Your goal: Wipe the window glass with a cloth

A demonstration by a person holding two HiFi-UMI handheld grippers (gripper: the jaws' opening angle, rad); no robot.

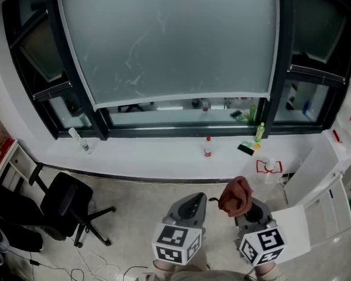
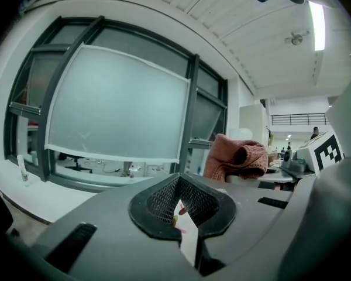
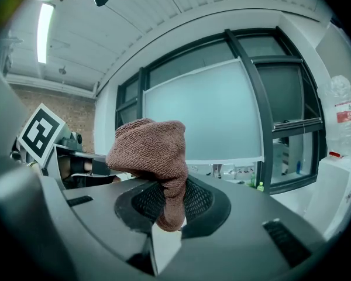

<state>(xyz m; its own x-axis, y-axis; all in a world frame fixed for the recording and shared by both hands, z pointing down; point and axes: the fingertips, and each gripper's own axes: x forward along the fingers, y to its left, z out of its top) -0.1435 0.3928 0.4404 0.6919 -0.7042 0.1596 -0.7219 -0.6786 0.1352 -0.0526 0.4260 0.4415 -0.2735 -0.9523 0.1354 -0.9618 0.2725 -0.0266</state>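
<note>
Right gripper [image 3: 165,224]: jaws clamped on a reddish-brown knitted cloth [image 3: 154,157]. The pinched end hangs down between the mesh pads [image 3: 199,201]. The rest bunches up in a rounded lump above the jaws. In the head view the same cloth [image 1: 236,195] stands up off the right gripper [image 1: 250,211], low in the picture, right of centre.

Left gripper [image 2: 186,239]: jaws drawn together, only a thin slit showing, nothing between them. In the head view the left gripper [image 1: 190,206] sits just beside the right one, both pointing toward the window. Each carries its marker cube [image 1: 176,242] at the near end.

Window glass [image 1: 175,40]: a large frosted pane in a dark frame [image 1: 284,51], with faint streaks and smears across the middle. It is well apart from the cloth, no contact. A clear strip runs under the frosted part.

Sill [image 1: 164,160]: white and long, below the frame. On it:
- a red-capped bottle [image 1: 208,147], upright, near the middle
- a green bottle [image 1: 260,132] to the right, close to the frame
- a clear bottle [image 1: 81,140], tilted, at the left end

Floor [image 1: 140,209]: pale, between sill and grippers. A black office chair [image 1: 67,206] stands at left, with loose cables [image 1: 96,263] trailing near it. A white cabinet [image 1: 322,168] stands at right, against the sill's end
</note>
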